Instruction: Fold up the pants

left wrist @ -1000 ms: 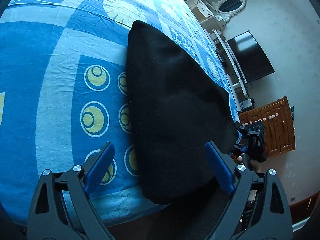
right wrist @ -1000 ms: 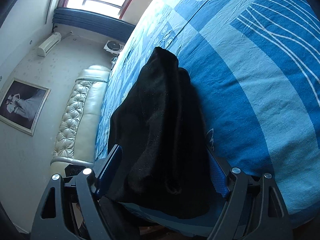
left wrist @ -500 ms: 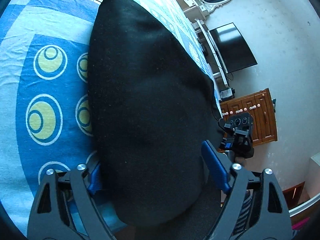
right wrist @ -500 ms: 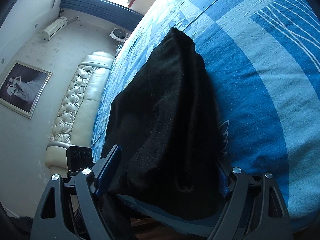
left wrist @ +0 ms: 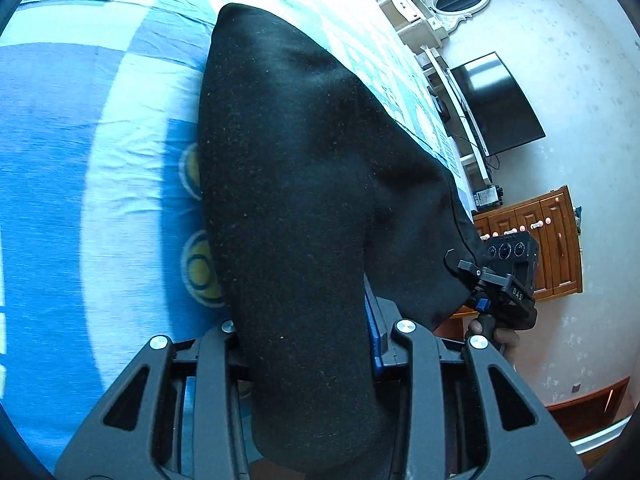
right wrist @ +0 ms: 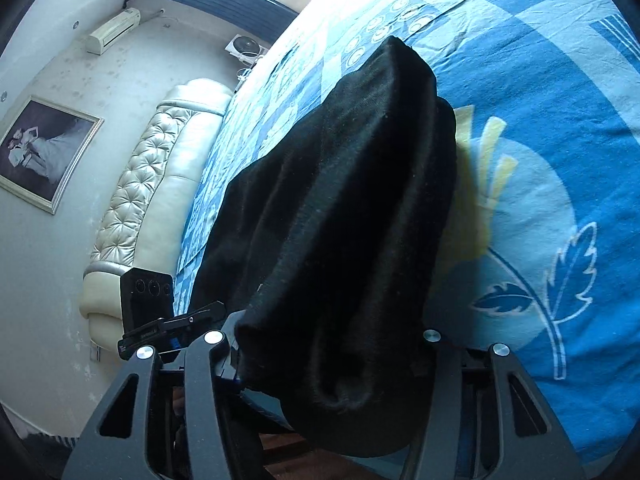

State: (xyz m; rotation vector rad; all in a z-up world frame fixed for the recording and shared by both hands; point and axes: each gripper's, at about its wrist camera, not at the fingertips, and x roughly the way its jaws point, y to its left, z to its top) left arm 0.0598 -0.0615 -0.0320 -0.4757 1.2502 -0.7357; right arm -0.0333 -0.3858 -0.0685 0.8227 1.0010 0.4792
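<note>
Black pants [left wrist: 304,184] lie lengthwise on a blue patterned bed sheet [left wrist: 80,168], their near end lifted off the bed edge. My left gripper [left wrist: 308,344] is shut on one near corner of the pants; the cloth drapes over its fingers. My right gripper [right wrist: 332,344] is shut on the other near corner of the pants [right wrist: 352,208], with fabric hanging down between the jaws. The right gripper also shows in the left wrist view [left wrist: 496,280], and the left gripper shows in the right wrist view [right wrist: 160,320].
A cream tufted headboard [right wrist: 132,208] stands left of the bed. A wall TV [left wrist: 500,104], a white shelf and a wooden cabinet [left wrist: 536,244] stand beyond the bed on the right side. The bed edge is just under both grippers.
Both grippers closed on the near end of the pants and raised it; the fingers were open around the cloth a second ago. The pants now fill more of both views.
</note>
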